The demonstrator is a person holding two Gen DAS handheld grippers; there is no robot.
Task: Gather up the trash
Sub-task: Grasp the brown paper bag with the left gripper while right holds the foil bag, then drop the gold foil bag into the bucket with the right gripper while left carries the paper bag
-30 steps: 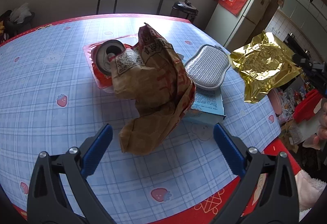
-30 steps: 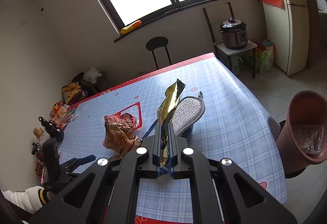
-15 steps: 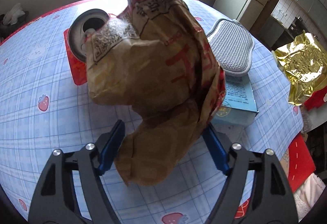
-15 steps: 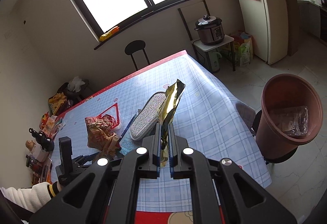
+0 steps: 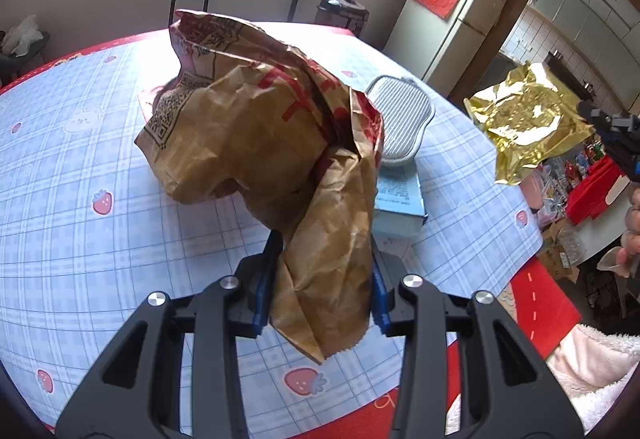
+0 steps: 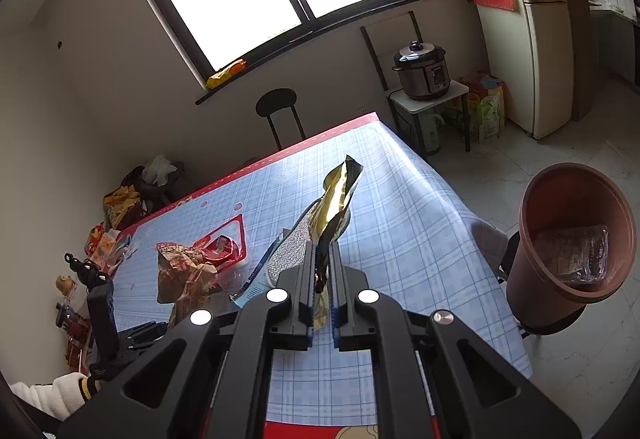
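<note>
A crumpled brown paper bag [image 5: 256, 143] with red print stands on the blue checked table [image 5: 80, 239]. Its lower end sits between the blue pads of my left gripper [image 5: 324, 251]. The jaws are closing and both pads touch the paper. In the right wrist view the same bag [image 6: 184, 275] lies at the left. My right gripper [image 6: 323, 259] is shut on a gold foil wrapper [image 6: 338, 199], held up over the table. The left wrist view shows that wrapper [image 5: 528, 123] hanging at the right.
A brown bin [image 6: 532, 239] stands on the floor past the table's right edge, with clear plastic [image 6: 576, 255] inside. Behind the bag lie a grey textured pad [image 5: 400, 115], a blue box [image 5: 400, 195] and a red tray [image 6: 236, 235]. A stool, cooker and fridge stand beyond.
The left jaws went from wide open to closed in on the paper bag's lower end. The right gripper swung right with the gold wrapper, bringing the bin fully into view.
</note>
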